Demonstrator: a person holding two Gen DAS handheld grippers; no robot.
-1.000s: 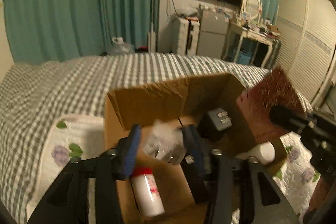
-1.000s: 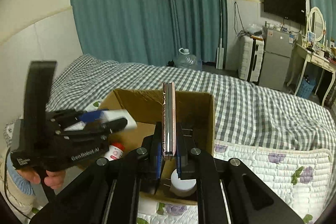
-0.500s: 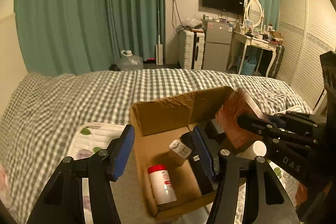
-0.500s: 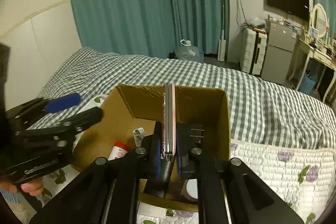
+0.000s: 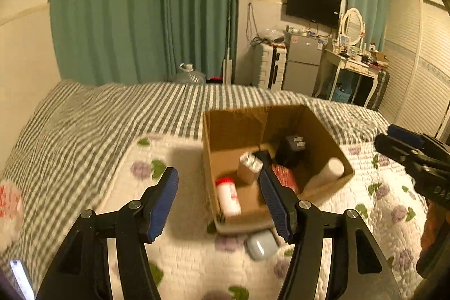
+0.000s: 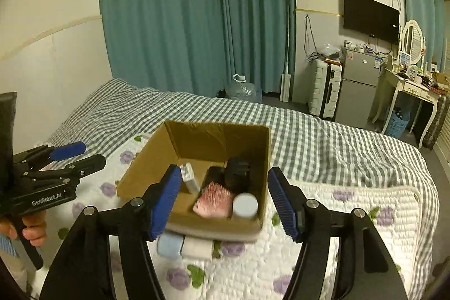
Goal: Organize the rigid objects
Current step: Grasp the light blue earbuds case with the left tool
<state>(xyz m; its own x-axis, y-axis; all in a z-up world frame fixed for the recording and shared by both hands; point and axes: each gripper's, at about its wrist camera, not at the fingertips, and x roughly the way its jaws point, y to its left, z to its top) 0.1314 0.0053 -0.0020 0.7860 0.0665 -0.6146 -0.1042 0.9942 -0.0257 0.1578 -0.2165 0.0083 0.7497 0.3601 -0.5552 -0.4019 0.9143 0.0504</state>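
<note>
1. The bed (image 6: 323, 137) with its grey checked cover fills the space ahead of both tongs; a white quilt (image 6: 351, 215) with purple flowers lies over its near part.
2. A cardboard box (image 6: 146, 167), open at the top, stands on the quilt straight ahead of the right tongs (image 6: 223, 200) and ahead and to the right of the left tongs (image 5: 219, 200).
3. Both tongs are spread wide apart and grip nothing; the left tongs also show at the left edge of the right wrist view, and the right tongs at the right edge of the left wrist view.
4. Inside the box: a pink bristled brush (image 6: 215, 200) near the front wall, just beyond the right tongs; a white cylinder (image 6: 245, 205) touching it on the right; a black block (image 6: 237, 172) behind them; a white bottle with a red cap (image 5: 229, 197) on the left side; a small clear bottle (image 6: 189, 177) leaning beside it.
5. A pale blue case (image 6: 170, 245) lies on the quilt against the box's near edge, below the right tongs.
</note>
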